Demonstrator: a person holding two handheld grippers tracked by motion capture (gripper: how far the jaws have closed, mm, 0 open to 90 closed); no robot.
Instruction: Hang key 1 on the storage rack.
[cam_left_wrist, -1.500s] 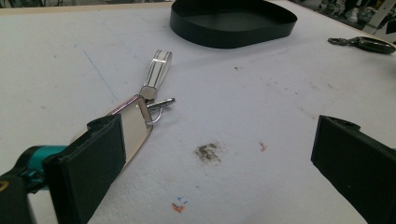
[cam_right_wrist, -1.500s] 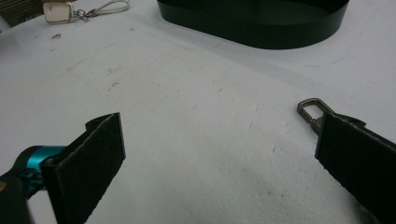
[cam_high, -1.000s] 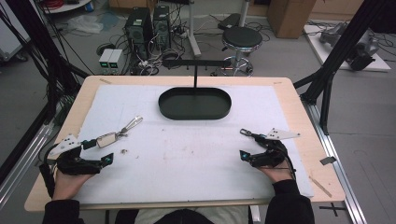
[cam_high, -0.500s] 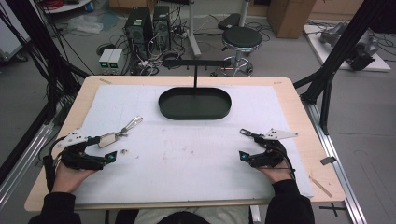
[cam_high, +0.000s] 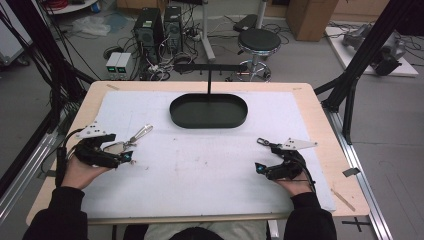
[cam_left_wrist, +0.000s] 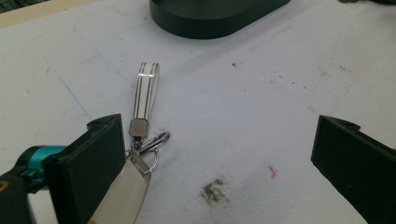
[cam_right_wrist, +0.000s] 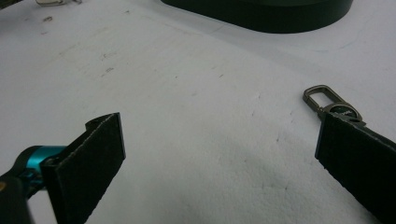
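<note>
White table (cam_high: 210, 165), black tray (cam_high: 208, 111) at back. Left hand-held gripper (cam_left_wrist: 219, 154) jaws wide, keychain (cam_left_wrist: 142, 135) beside left jaw. Light, floppy strap, slippery metal; pinch strap. Right hand-held gripper (cam_right_wrist: 219, 154) open, empty.

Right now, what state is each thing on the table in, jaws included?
Left gripper: jaws open, holding nothing.
Right gripper: jaws open, holding nothing.
Striped keychain: flat on the mat, beside the left gripper's left jaw, ungrasped.
Dark clasp keychain: flat on the mat, partly hidden behind the right gripper's right jaw, ungrasped.
Black oval tray: upright at the far side, looks empty.
</note>
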